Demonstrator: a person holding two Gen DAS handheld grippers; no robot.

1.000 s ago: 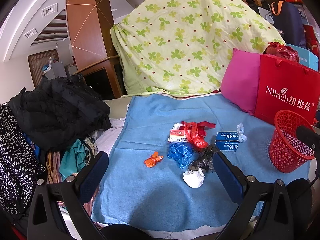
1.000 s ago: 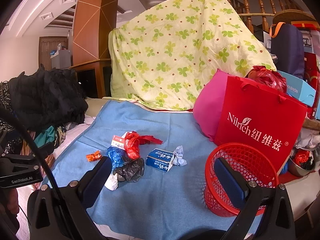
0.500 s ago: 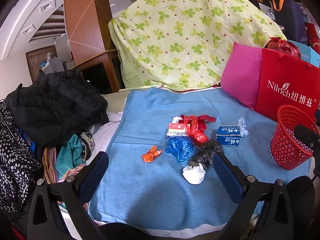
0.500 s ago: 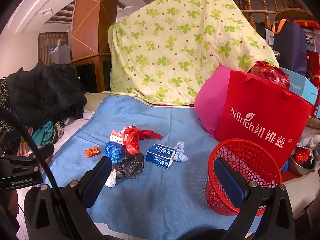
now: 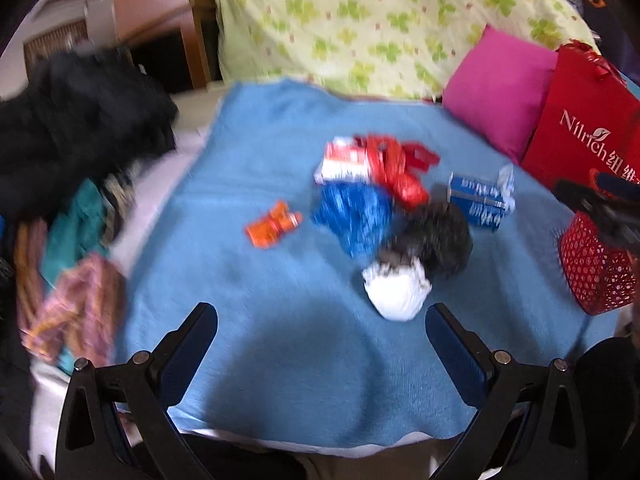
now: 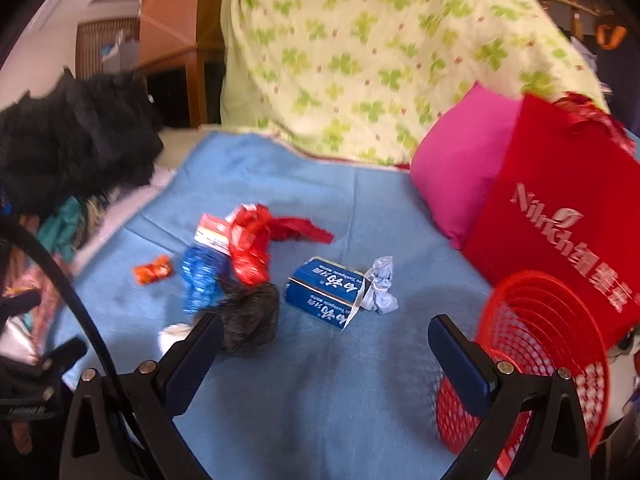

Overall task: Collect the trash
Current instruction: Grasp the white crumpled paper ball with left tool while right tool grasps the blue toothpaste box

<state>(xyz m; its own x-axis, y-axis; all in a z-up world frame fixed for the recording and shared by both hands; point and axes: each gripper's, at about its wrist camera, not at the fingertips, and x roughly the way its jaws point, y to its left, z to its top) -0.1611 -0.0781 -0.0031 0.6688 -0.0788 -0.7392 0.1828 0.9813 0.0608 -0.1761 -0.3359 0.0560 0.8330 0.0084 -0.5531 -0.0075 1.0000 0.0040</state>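
Both claws gape wide and empty: left claw (image 5: 321, 334) over the blue blanket (image 5: 248, 320), crumpled white paper wad (image 5: 396, 290) at one o'clock; right claw (image 6: 325, 338) faces the blue carton (image 6: 326, 294) at twelve, red mesh plastic basket (image 6: 544, 344) at three.

Red paper bag (image 5: 580, 128): white "Nilrich" plus Chinese characters. Blue box (image 6: 326, 300): white print, blurred, unreadable.

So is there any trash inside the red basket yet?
No, in the right wrist view the red basket shows only bare mesh inside, and the trash, like the blue box, lies on the blue blanket.
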